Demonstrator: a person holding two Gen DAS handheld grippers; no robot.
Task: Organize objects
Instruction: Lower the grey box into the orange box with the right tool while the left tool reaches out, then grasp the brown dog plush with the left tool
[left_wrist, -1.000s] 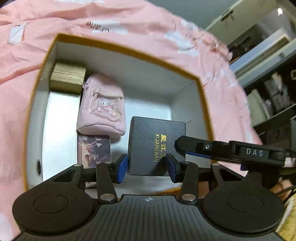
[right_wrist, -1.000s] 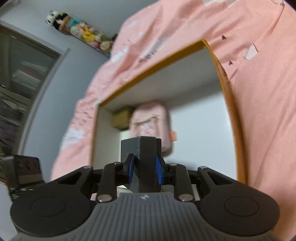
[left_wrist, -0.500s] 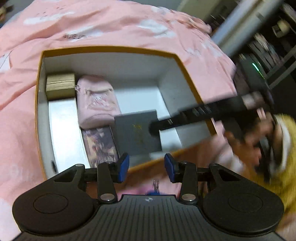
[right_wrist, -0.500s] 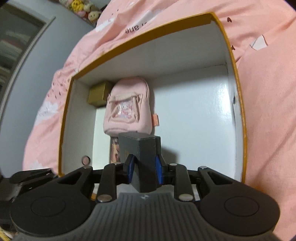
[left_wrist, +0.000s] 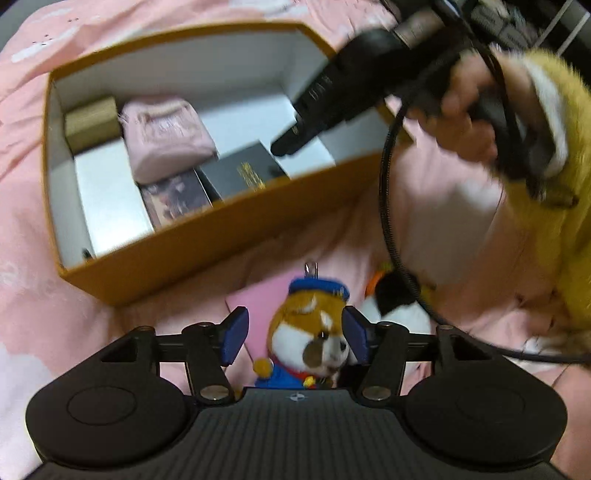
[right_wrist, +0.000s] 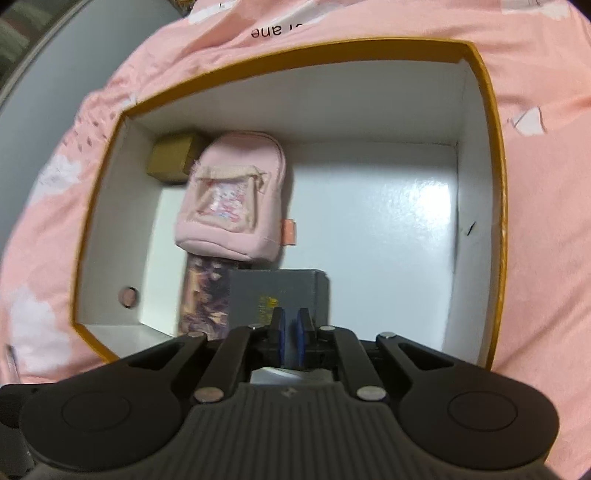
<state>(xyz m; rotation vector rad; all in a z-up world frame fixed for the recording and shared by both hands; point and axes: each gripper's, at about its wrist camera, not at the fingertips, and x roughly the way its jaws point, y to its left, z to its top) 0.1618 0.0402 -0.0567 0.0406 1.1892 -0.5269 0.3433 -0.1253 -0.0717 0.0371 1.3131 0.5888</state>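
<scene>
An orange box with white inside (left_wrist: 207, 236) (right_wrist: 495, 155) lies on the pink bedding. In it are a gold box (left_wrist: 92, 120) (right_wrist: 173, 157), a pink mini backpack (left_wrist: 166, 136) (right_wrist: 232, 199), a picture card (left_wrist: 177, 197) (right_wrist: 203, 295) and a dark box with gold lettering (left_wrist: 243, 173) (right_wrist: 273, 291). My right gripper (right_wrist: 290, 325) is shut and empty just above the dark box; it also shows in the left wrist view (left_wrist: 291, 142). My left gripper (left_wrist: 293, 332) is open outside the box, on either side of a plush dog in a blue cap (left_wrist: 314, 332).
A pink card (left_wrist: 258, 299) lies under the plush dog. A black-and-white plush (left_wrist: 395, 299) lies to its right. The person's hand in a yellow furry sleeve (left_wrist: 535, 122) holds the right gripper, with a black cable (left_wrist: 388, 206) hanging down. Pink bedding (right_wrist: 546, 221) surrounds the box.
My right gripper let go of the dark box, which now lies in the orange box, and closed empty. My left gripper pulled back out of the box to the plush dog.
</scene>
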